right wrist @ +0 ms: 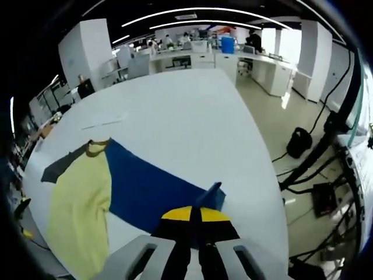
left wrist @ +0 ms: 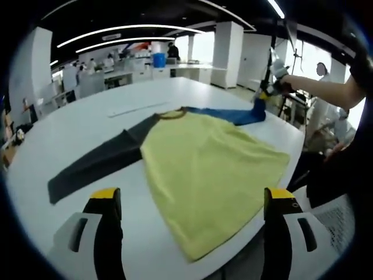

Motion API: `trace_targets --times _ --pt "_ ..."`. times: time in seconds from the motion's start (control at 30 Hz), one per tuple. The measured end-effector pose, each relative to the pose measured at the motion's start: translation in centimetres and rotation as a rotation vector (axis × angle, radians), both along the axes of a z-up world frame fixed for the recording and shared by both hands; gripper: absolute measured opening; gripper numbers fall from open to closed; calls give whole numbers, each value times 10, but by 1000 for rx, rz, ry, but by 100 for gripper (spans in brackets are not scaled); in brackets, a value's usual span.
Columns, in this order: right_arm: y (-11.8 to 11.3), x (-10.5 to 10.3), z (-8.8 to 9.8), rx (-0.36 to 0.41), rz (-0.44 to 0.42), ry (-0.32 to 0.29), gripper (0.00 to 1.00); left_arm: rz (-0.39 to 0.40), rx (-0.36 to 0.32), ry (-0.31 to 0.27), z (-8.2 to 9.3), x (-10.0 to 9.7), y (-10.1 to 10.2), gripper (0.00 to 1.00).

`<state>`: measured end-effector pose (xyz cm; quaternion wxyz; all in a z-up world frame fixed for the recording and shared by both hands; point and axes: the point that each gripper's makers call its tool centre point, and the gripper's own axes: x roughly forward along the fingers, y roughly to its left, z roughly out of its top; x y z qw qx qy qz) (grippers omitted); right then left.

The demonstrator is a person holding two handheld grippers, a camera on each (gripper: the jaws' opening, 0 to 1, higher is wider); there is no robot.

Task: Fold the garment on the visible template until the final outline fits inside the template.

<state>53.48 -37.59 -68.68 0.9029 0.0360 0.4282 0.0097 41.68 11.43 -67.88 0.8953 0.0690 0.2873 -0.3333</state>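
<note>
A shirt with a yellow body (left wrist: 204, 169), a dark grey sleeve (left wrist: 93, 166) and a blue sleeve (left wrist: 233, 114) lies flat on the white table (left wrist: 87, 122). My left gripper (left wrist: 192, 195) hovers open over the shirt's near hem, one jaw on each side of it. In the left gripper view my right gripper (left wrist: 265, 93) sits at the far right, lifting the blue sleeve's end. In the right gripper view my right gripper (right wrist: 195, 214) is shut on the cuff of the blue sleeve (right wrist: 145, 186). The yellow body (right wrist: 76, 198) and brown collar (right wrist: 98, 146) lie beyond to the left.
A thin pale strip (left wrist: 137, 109) lies on the table behind the collar. The table's edge (right wrist: 256, 175) drops to a floor with cables and a black bag (right wrist: 300, 142). Desks, a blue bin (left wrist: 159, 59) and people stand at the back.
</note>
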Motion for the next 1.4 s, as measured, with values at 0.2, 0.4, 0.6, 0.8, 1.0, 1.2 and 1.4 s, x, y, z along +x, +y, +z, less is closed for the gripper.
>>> trace_targets --times 0.2,0.4,0.6,0.8,1.0,1.2,1.4 --pt "41 -2 8 10 41 -12 0 -6 -9 0 2 1 -1 98" --pt "63 7 12 22 87 -19 0 -16 -47 0 6 3 -6 97" --pt "75 13 16 16 116 -21 0 -33 -49 -2 7 4 -11 96" --pt "93 14 18 9 146 -29 0 -48 -54 -3 8 5 -16 96" --pt "103 24 15 28 186 -26 0 -50 -50 -11 9 7 -17 97" --pt "123 25 16 37 212 -32 0 -42 -57 -14 10 7 -17 97" --pt "137 40 12 81 213 -38 0 -40 -57 -12 10 7 -19 97"
